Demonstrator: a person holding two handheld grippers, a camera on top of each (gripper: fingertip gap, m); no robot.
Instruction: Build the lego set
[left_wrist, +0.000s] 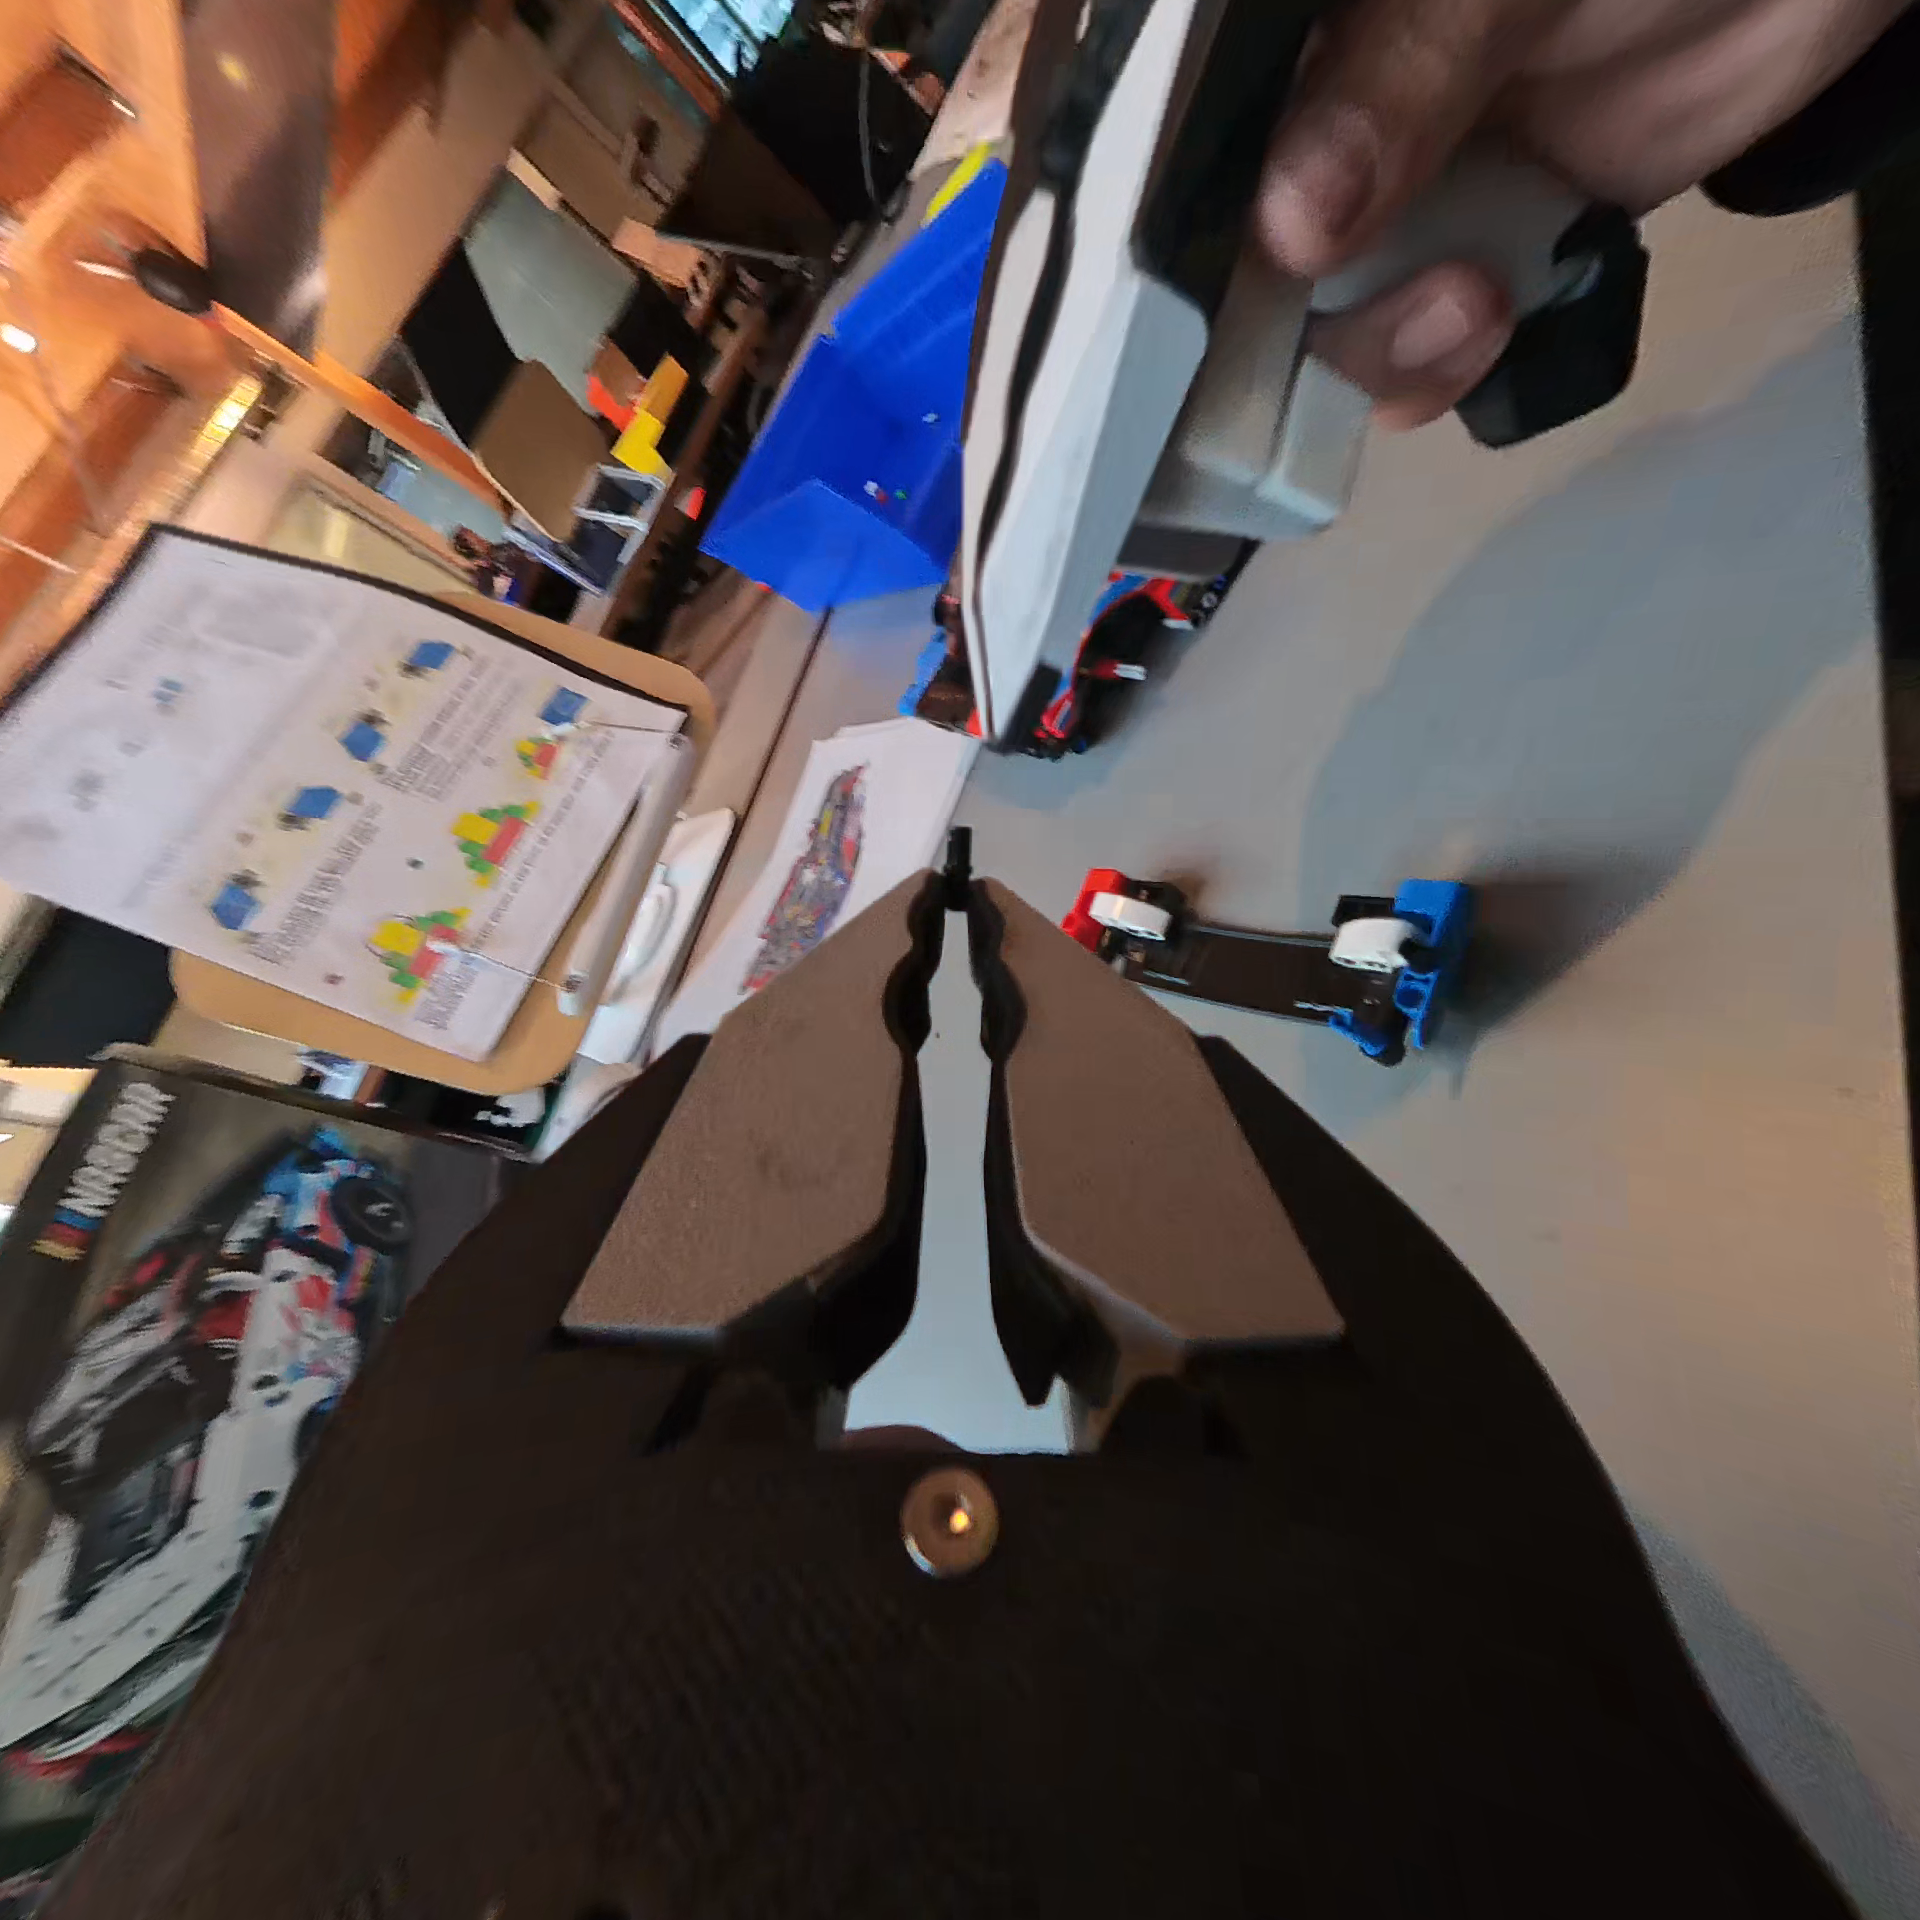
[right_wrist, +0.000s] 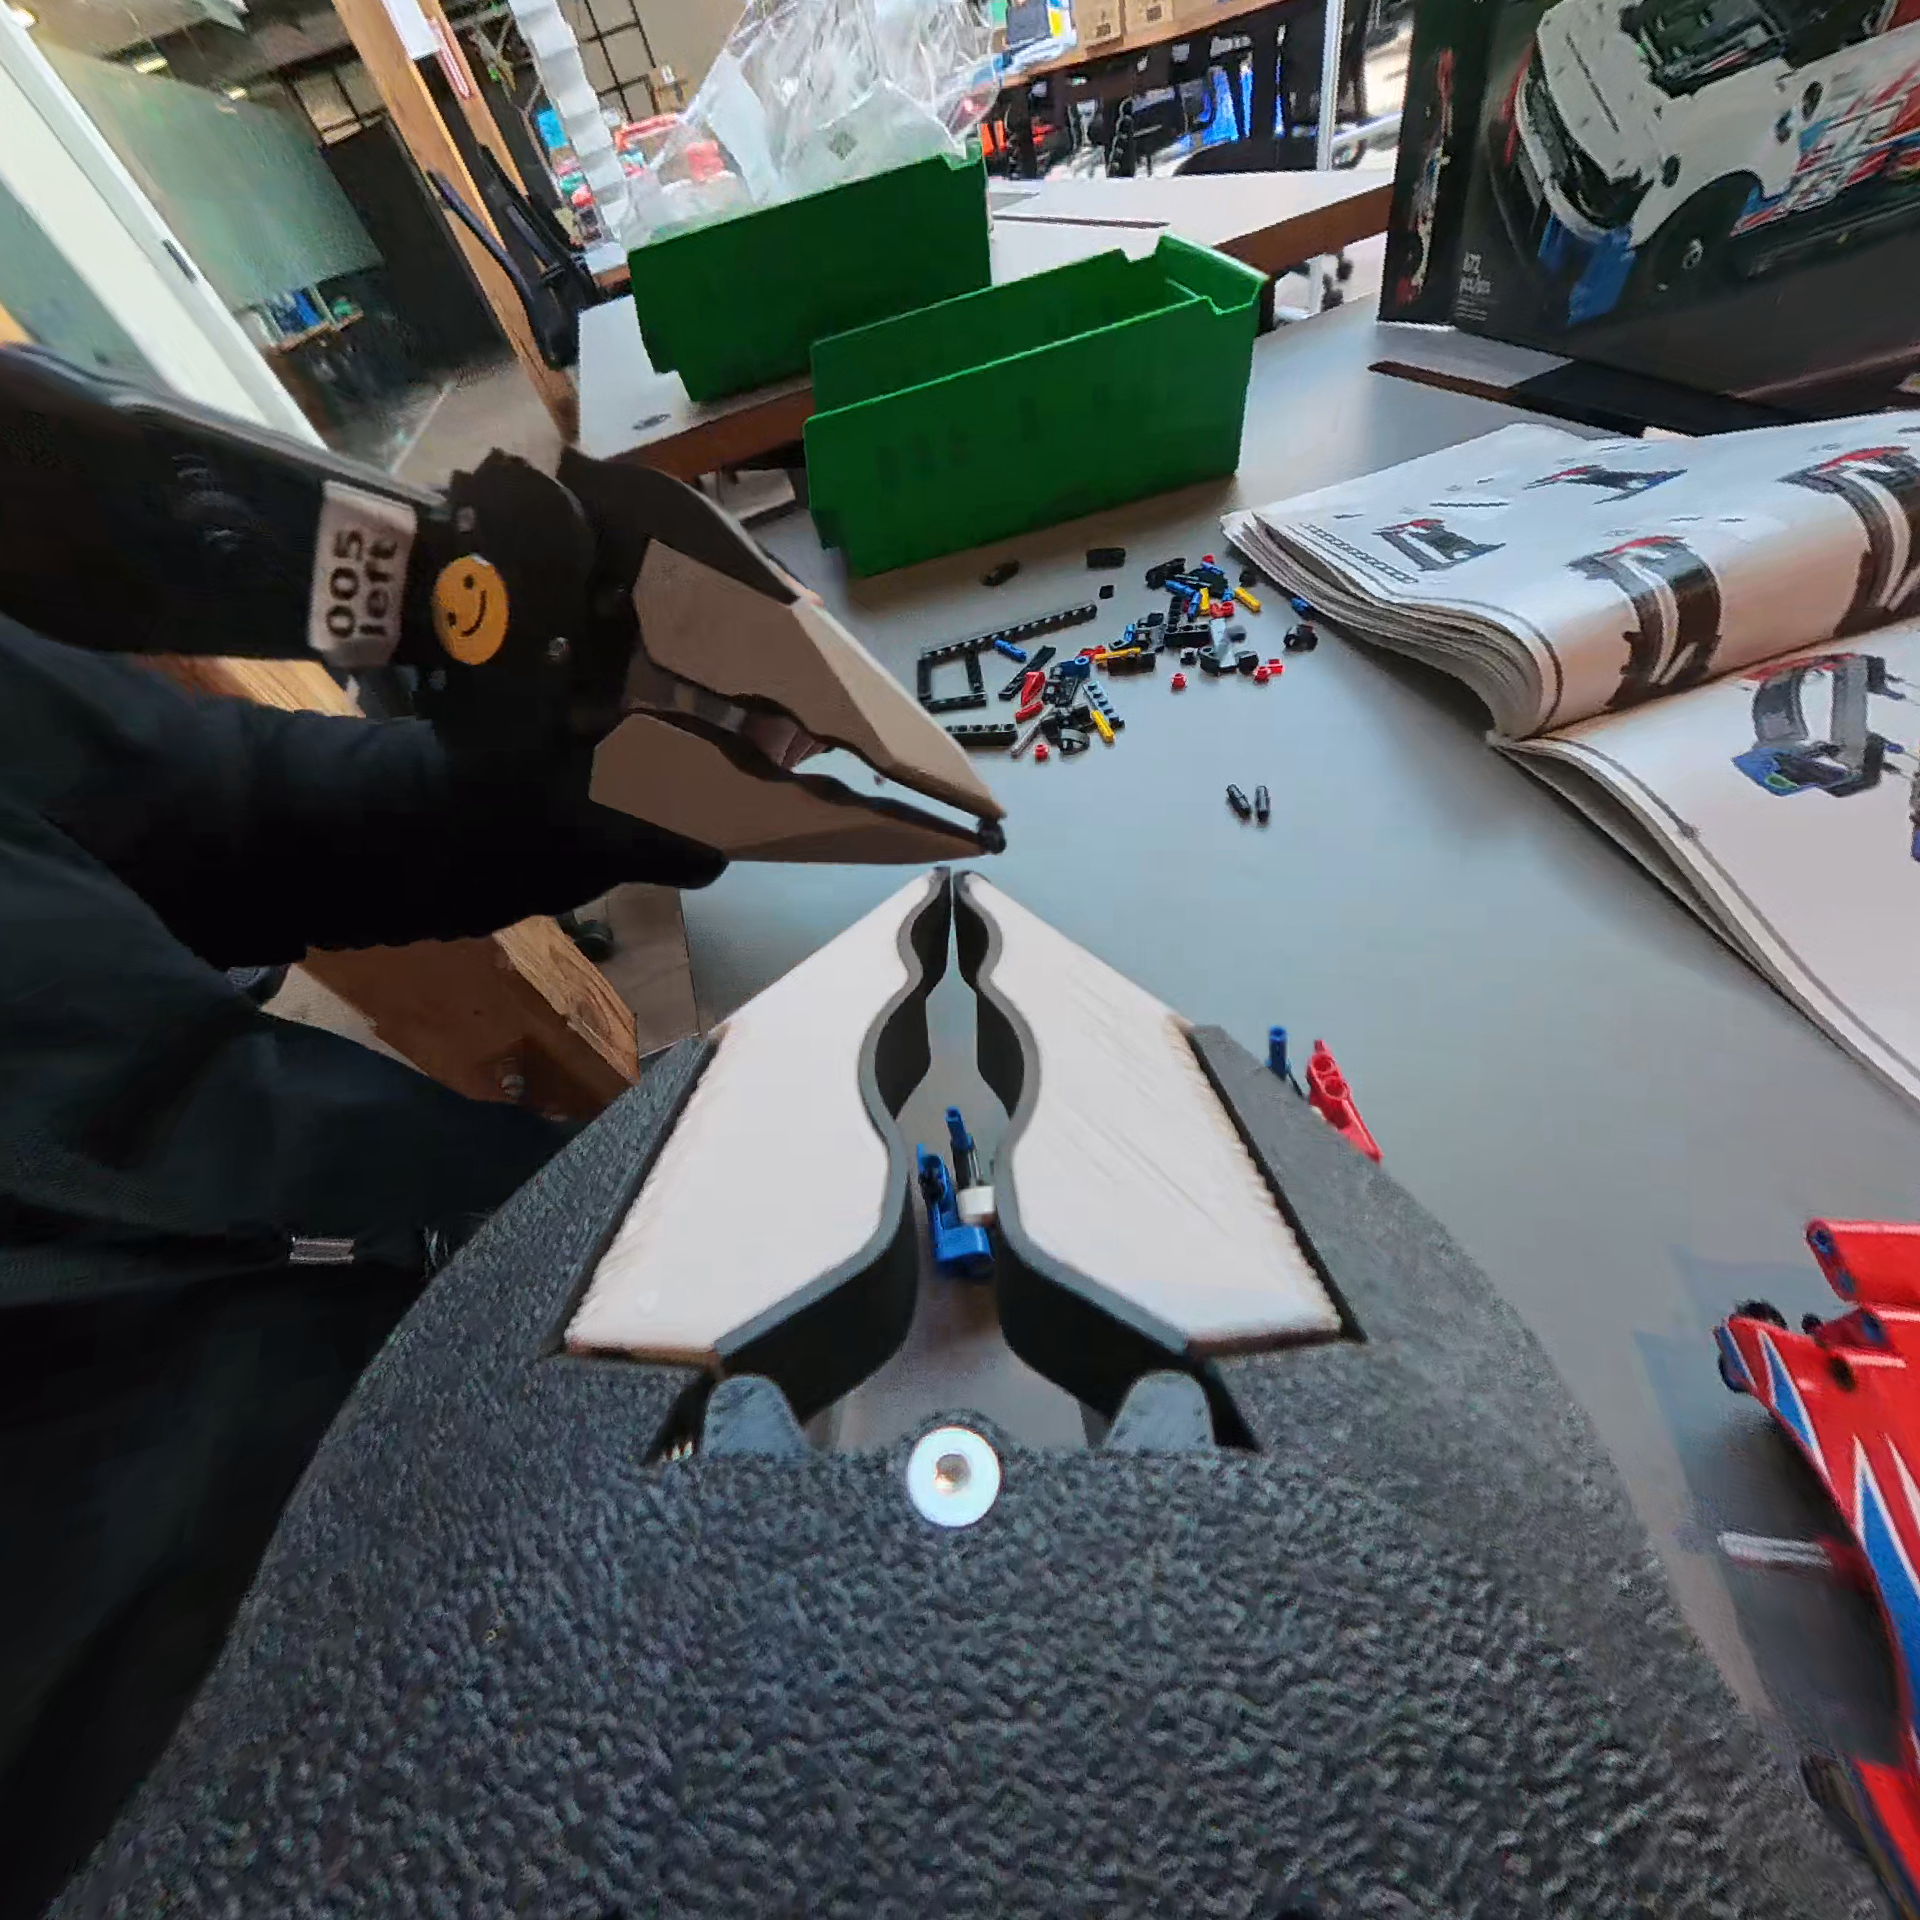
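At twelve o'clock from its own camera, the left gripper (left_wrist: 958, 902) pinches a small black pin (left_wrist: 958, 852) at the very fingertips; the pin's long axis runs along the fingers, its free end pointing away from the camera. In the right wrist view that pin (right_wrist: 989, 834) shows only as a dark nub, its shape hard to make out. The right gripper (right_wrist: 952, 881) has its tips drawn together with nothing between them. Through the gap lower down, blue and white pieces (right_wrist: 954, 1205) lie on the table (right_wrist: 1455, 935), mostly hidden by the fingers. At two o'clock in the left view lies a black beam assembly (left_wrist: 1268, 961), its long axis running from a red end to a blue end. A red car body (right_wrist: 1849, 1403) is cut off at four o'clock in the right view. Loose parts (right_wrist: 1112, 655) lie at one o'clock, near the open manual (right_wrist: 1621, 603) and a green bin (right_wrist: 1029, 416). The left view is tilted and blurred toward its edges.
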